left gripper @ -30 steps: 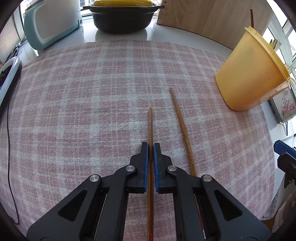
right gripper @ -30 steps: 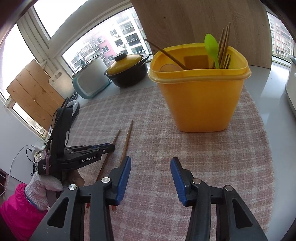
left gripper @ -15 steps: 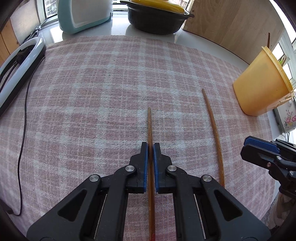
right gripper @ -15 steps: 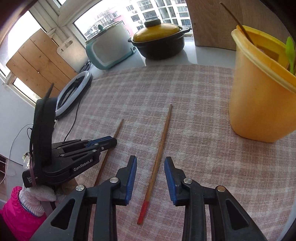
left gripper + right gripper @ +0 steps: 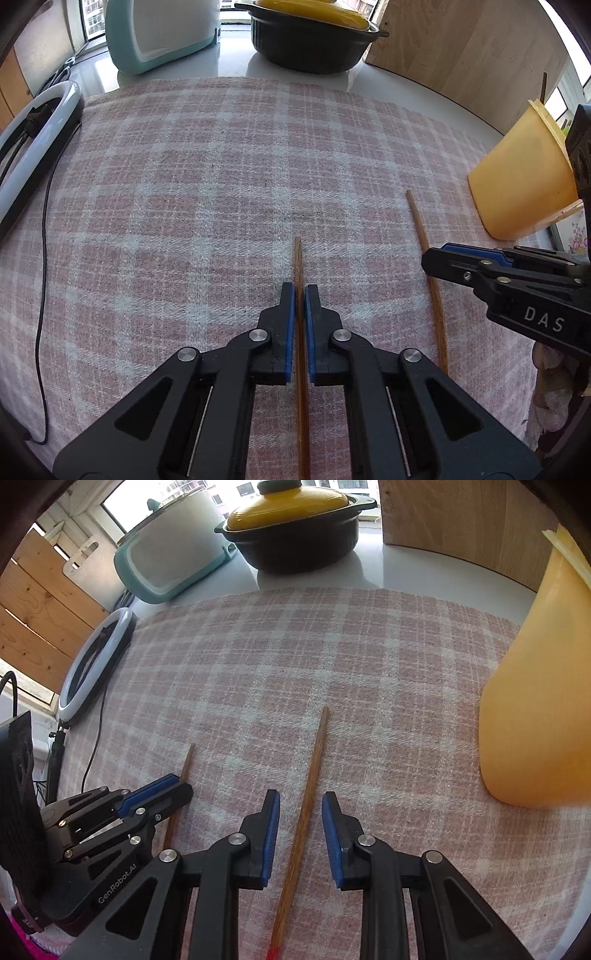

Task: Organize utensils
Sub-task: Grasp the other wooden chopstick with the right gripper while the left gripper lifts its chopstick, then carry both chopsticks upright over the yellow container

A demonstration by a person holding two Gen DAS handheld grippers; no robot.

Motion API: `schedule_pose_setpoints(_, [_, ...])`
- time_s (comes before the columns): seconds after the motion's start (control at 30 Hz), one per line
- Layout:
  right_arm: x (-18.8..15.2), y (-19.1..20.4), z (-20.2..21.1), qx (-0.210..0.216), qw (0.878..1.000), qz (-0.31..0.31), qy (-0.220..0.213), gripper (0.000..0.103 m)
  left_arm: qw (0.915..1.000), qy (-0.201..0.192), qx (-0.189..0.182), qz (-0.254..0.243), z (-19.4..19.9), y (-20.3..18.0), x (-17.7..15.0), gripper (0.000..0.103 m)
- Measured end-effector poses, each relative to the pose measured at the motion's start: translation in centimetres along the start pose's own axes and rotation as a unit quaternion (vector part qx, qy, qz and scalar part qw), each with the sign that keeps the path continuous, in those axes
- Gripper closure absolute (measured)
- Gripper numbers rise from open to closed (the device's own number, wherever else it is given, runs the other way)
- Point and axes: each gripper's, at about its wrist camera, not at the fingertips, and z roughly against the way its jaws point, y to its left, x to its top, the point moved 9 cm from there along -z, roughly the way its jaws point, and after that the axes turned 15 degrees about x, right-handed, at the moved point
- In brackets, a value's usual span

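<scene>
The right gripper (image 5: 300, 834) is closing astride the second chopstick (image 5: 308, 786) – pads not touching – while the left gripper (image 5: 299, 314) clamps the first chopstick (image 5: 297, 258): light, stiff, slippery sticks, probably best pinched mid-shaft.

**Around the checked cloth**

A pink-and-white checked cloth (image 5: 221, 206) covers most of the pale tabletop (image 5: 406, 568). Past its far edge stand a black casserole (image 5: 306, 48) with a yellow lid (image 5: 288, 506) and, just beside it, a teal-and-white appliance (image 5: 162, 33). A wooden board (image 5: 461, 51) leans behind. At the cloth's left edge lies a white ring light (image 5: 92, 668), its black cable (image 5: 44, 258) trailing over the cloth.
</scene>
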Motion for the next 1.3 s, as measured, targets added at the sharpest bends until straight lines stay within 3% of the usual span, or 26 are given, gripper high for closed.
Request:
schedule_pose_setpoints(0.27, [0.5, -0.1, -1.0, -0.028, 0.999, 0.021, 0.004, 0.098, 0.9997, 0.002, -0.013, 0.022, 0.2, 0.5, -0.1, 0.1])
schedule_pose_setpoints(0.53, [-1.4, 1.3, 0.4, 0.017, 0.999, 0.028, -0.011, 0.1, 0.9984, -0.01, -0.028, 0.049, 2.1, 1.1, -0.4, 0.1])
schedule_pose_setpoints(0.8, [-3.1, 2.1, 5.8, 0.047, 0.995, 0.038, -0.077, 0.1, 0.9951, -0.046, -0.052, 0.07, 5.9, 1.2, 0.2, 0.1])
schedule_pose_setpoints(1.3, [-6.4, 1.0, 15.0, 0.063, 0.977, 0.033, -0.201, 0.1, 0.9901, -0.115, -0.07, 0.038, 12.7, -1.5, 0.4, 0.1])
